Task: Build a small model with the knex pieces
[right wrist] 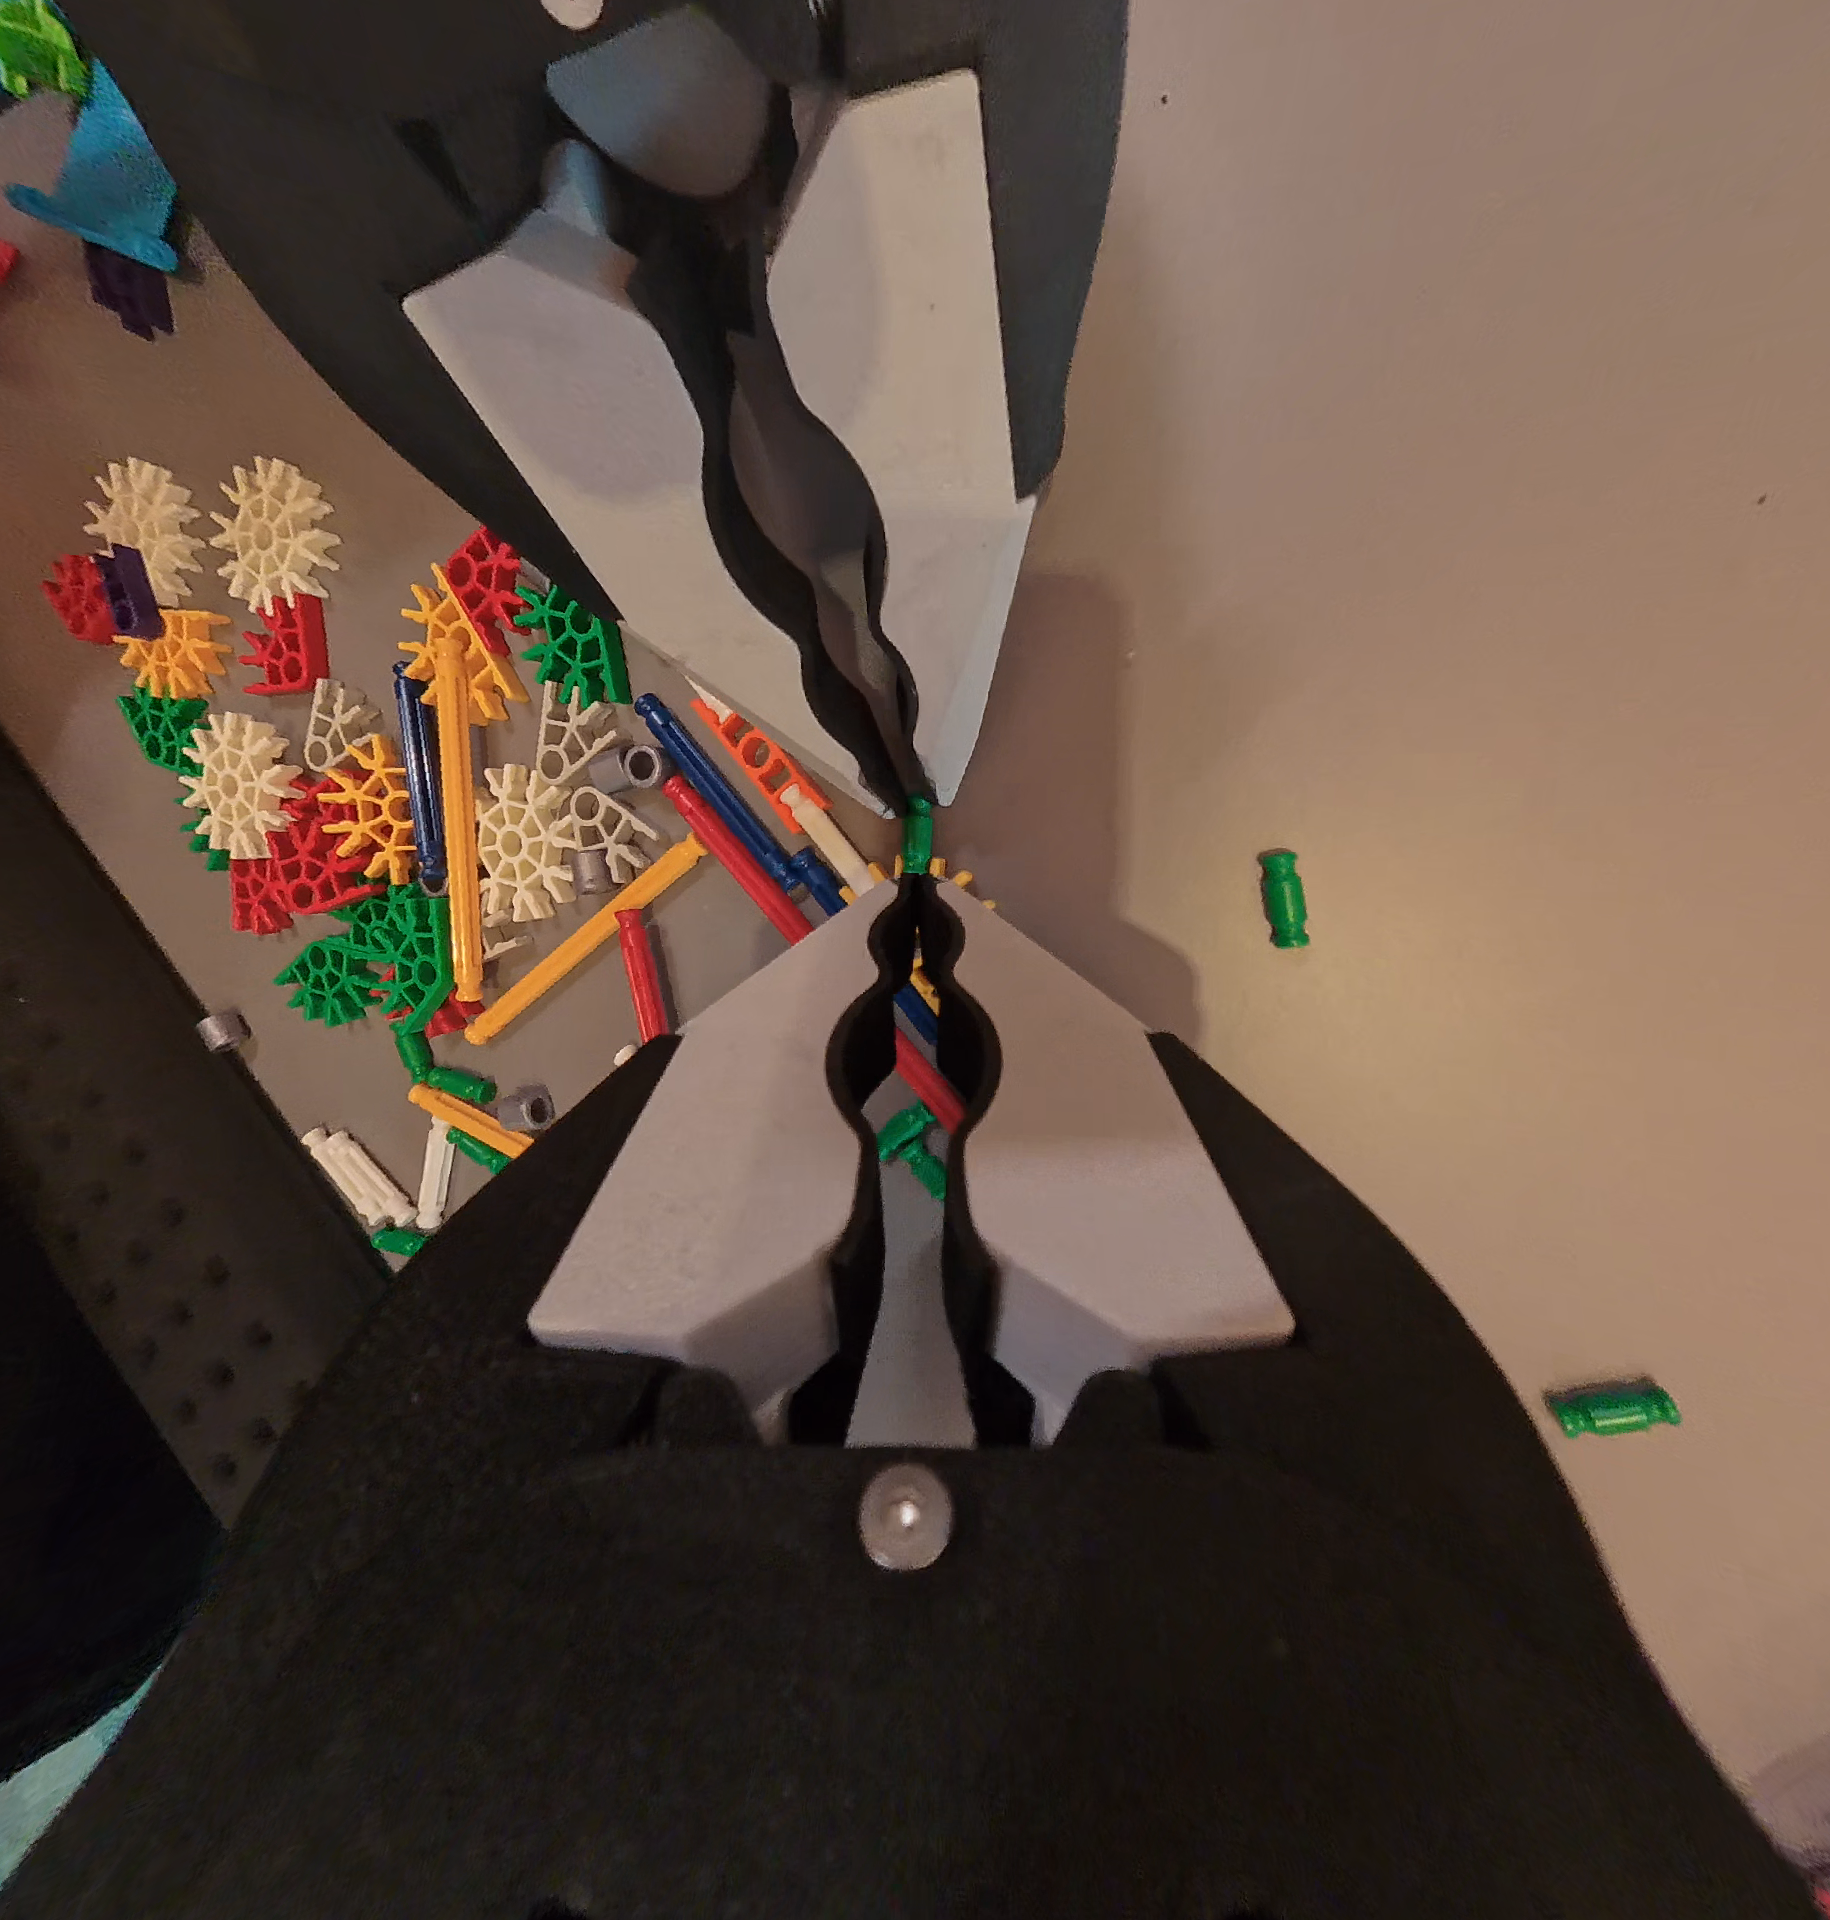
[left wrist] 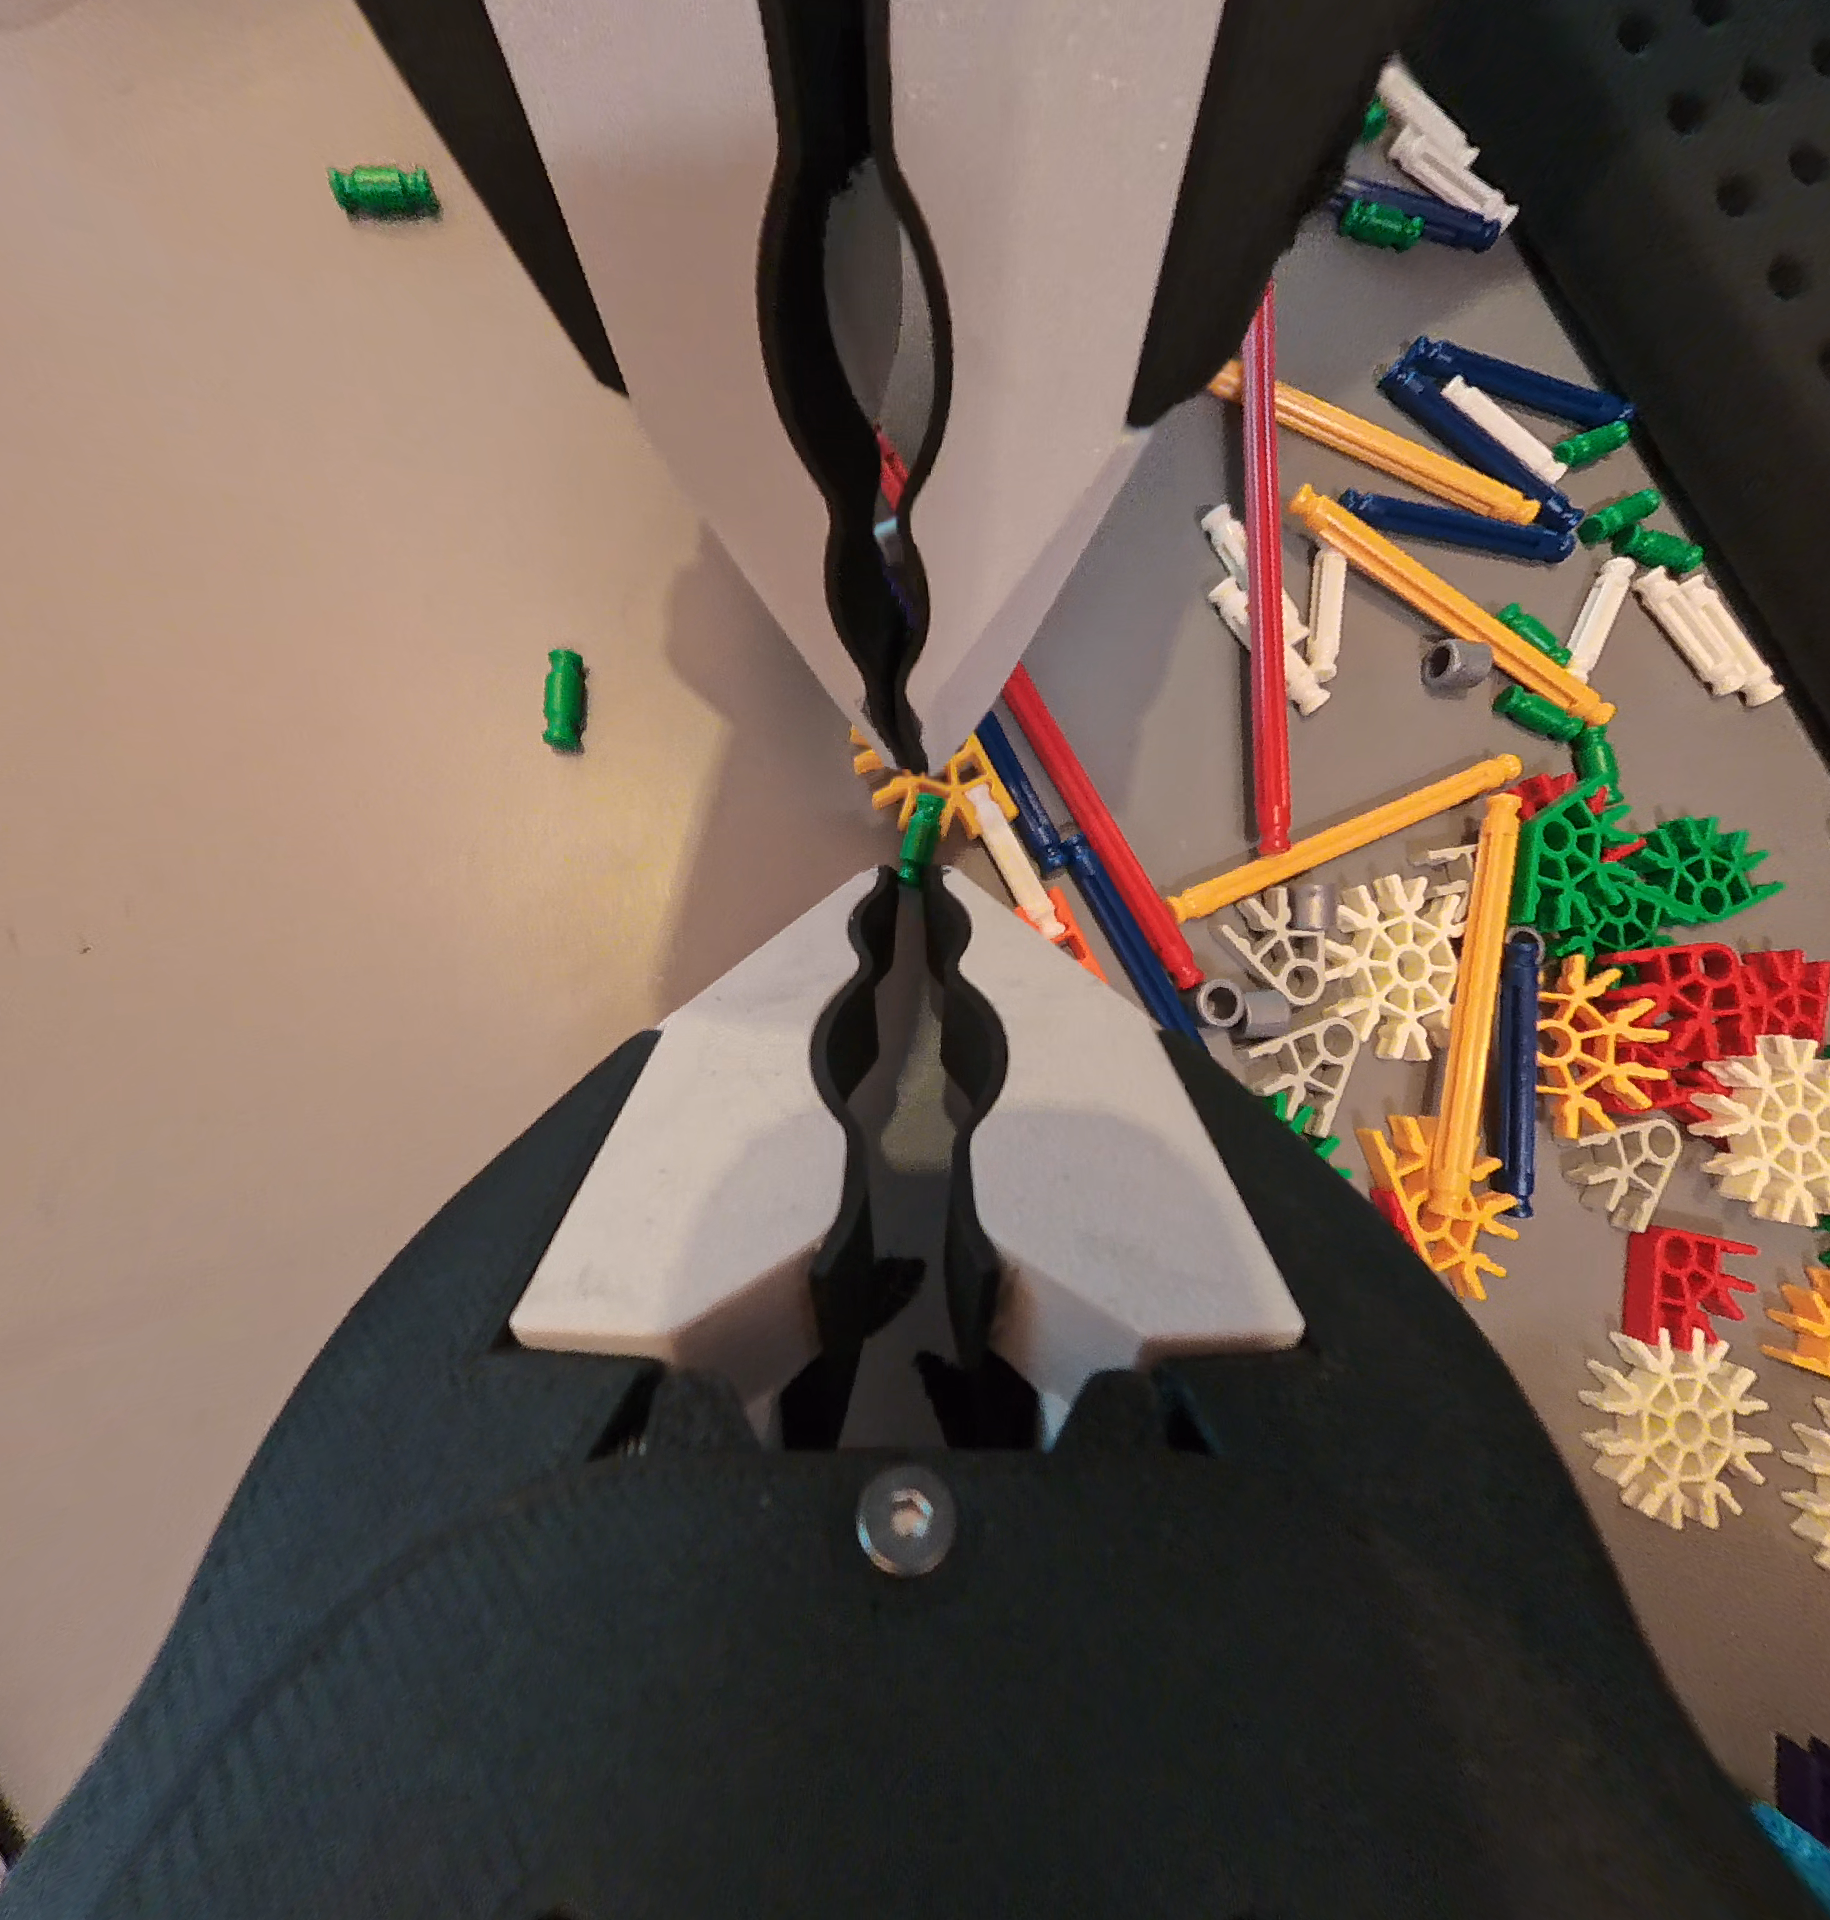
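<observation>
My left gripper [left wrist: 911,883] is shut on one end of a short green rod [left wrist: 921,831]. The rod's other end meets a yellow snowflake connector [left wrist: 955,788]. My right gripper [left wrist: 903,750] comes in from the top of the left wrist view, shut on that connector. In the right wrist view my right gripper [right wrist: 911,883] is shut on the yellow connector [right wrist: 959,881], which is mostly hidden by the fingers. The left gripper [right wrist: 906,792] holds the green rod [right wrist: 918,828] from above. Both are held above the table, tip to tip.
A pile of rods and connectors [left wrist: 1513,935] in several colours lies on a grey mat [left wrist: 1150,623]; it also shows in the right wrist view [right wrist: 423,790]. Two loose green rods [left wrist: 563,698] [left wrist: 381,190] lie on the beige table [left wrist: 267,935]. A black perforated panel [left wrist: 1742,208] borders the mat.
</observation>
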Action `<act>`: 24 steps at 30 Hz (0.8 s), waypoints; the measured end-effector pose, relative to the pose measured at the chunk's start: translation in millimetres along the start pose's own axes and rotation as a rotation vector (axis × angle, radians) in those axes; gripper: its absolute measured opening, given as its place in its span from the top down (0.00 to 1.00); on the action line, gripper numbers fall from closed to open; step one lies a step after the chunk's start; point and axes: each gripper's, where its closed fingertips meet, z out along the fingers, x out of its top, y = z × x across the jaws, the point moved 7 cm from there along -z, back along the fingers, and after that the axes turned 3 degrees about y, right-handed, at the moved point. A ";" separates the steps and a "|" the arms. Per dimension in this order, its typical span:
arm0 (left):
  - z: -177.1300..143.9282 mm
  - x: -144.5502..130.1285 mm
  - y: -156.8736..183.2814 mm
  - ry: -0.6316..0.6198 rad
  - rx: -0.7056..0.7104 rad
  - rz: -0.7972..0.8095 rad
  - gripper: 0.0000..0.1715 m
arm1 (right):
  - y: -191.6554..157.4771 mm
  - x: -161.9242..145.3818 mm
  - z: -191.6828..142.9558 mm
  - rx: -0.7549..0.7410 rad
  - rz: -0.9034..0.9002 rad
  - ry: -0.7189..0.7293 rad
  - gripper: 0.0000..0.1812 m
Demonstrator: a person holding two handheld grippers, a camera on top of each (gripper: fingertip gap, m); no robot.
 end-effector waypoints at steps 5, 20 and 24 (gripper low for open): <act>1.3 2.3 -1.3 -0.024 -0.001 0.022 0.98 | 1.0 -5.0 -2.0 0.001 0.007 0.004 1.00; 5.1 5.2 0.0 -0.034 -0.024 0.034 0.98 | -0.9 -6.0 6.4 0.005 0.004 -0.017 1.00; 6.1 6.1 0.0 -0.037 -0.026 0.041 0.98 | -1.3 -6.5 6.4 0.000 -0.002 -0.027 1.00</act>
